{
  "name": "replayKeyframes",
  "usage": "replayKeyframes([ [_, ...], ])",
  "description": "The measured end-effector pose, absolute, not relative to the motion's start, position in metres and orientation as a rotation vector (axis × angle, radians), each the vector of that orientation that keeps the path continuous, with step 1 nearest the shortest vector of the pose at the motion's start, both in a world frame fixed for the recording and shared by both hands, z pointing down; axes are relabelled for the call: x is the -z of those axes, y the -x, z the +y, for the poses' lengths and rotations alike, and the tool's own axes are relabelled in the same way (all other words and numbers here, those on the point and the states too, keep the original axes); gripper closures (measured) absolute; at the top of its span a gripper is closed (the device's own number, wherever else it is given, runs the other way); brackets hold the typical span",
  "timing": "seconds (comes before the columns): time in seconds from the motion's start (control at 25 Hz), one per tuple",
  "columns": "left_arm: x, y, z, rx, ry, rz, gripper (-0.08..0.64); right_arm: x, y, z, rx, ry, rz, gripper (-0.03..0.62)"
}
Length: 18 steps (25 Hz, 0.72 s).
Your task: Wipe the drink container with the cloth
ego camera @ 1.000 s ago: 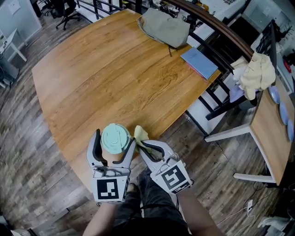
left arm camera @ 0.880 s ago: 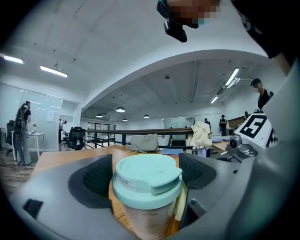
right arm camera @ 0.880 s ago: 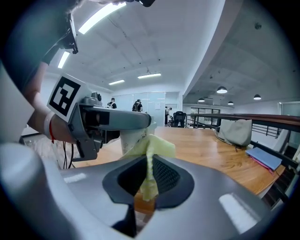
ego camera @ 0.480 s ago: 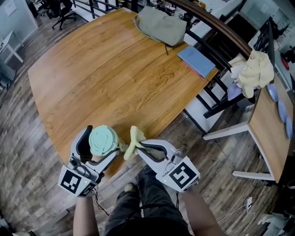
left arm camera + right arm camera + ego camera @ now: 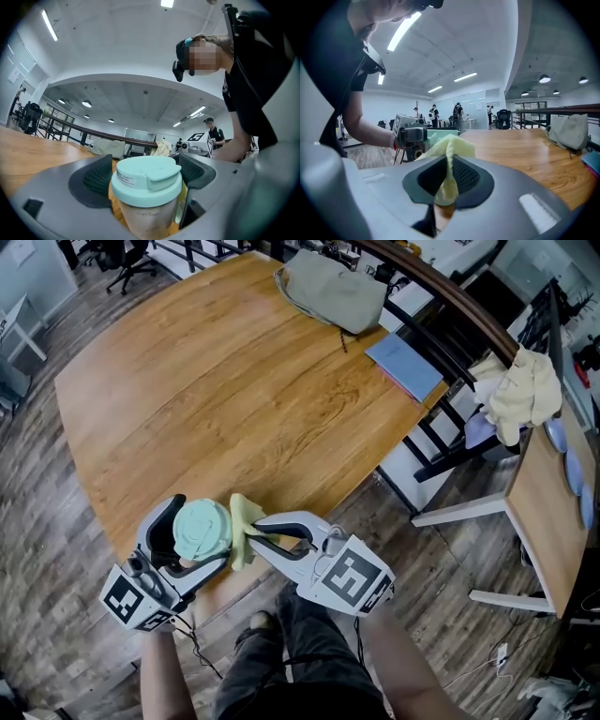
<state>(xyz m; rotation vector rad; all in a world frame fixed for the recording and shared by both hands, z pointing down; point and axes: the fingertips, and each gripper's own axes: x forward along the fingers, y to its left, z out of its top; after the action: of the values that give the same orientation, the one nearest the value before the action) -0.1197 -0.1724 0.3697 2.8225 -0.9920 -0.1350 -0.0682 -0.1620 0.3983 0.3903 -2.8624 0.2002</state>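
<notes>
The drink container [image 5: 202, 529] is a cup with a mint-green lid [image 5: 146, 180], held off the table's near edge. My left gripper [image 5: 194, 542] is shut on the cup, one jaw on each side of its body. A pale yellow cloth [image 5: 243, 526] is pinched in my right gripper [image 5: 249, 538], whose jaws are shut on it. The cloth [image 5: 446, 161] presses against the cup's right side. In the right gripper view the cup's lid [image 5: 436, 136] peeks out behind the cloth, next to the left gripper's marker cube.
The round wooden table [image 5: 225, 390] spreads ahead, with an olive bag [image 5: 330, 292] and a blue notebook [image 5: 404, 365] at its far edge. A chair with cream fabric [image 5: 518, 390] stands to the right, beside a second table [image 5: 547, 493].
The right gripper has carried the cloth leftward up against the cup. The left gripper has swung further left and turned, still holding the cup.
</notes>
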Motion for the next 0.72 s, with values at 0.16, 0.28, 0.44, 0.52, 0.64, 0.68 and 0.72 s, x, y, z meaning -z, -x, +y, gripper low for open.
replayKeyframes([
  [0.16, -0.37, 0.122, -0.173, 0.168, -2.807, -0.989, 0.13, -0.403, 0.083, -0.166, -0.256, -0.309, -2.873, 0.549],
  [0.28, -0.371, 0.132, -0.175, 0.214, -2.775, -1.008, 0.13, -0.414, 0.09, -0.168, -0.293, -0.283, -2.858, 0.549],
  [0.44, -0.37, 0.148, -0.174, 0.267, -2.736, -1.032, 0.13, -0.436, 0.096, -0.166, -0.34, -0.27, -2.812, 0.549],
  [0.52, -0.371, 0.152, -0.173, 0.279, -2.726, -1.038, 0.13, -0.444, 0.095, -0.165, -0.377, -0.275, -2.803, 0.549],
  [0.64, -0.371, 0.154, -0.172, 0.287, -2.719, -1.045, 0.13, -0.456, 0.092, -0.164, -0.404, -0.286, -2.776, 0.549],
  [0.68, -0.371, 0.154, -0.172, 0.289, -2.718, -1.047, 0.13, -0.461, 0.091, -0.164, -0.404, -0.289, -2.763, 0.549],
  [0.72, -0.371, 0.154, -0.171, 0.289, -2.718, -1.048, 0.13, -0.464, 0.091, -0.163, -0.405, -0.293, -2.751, 0.549],
])
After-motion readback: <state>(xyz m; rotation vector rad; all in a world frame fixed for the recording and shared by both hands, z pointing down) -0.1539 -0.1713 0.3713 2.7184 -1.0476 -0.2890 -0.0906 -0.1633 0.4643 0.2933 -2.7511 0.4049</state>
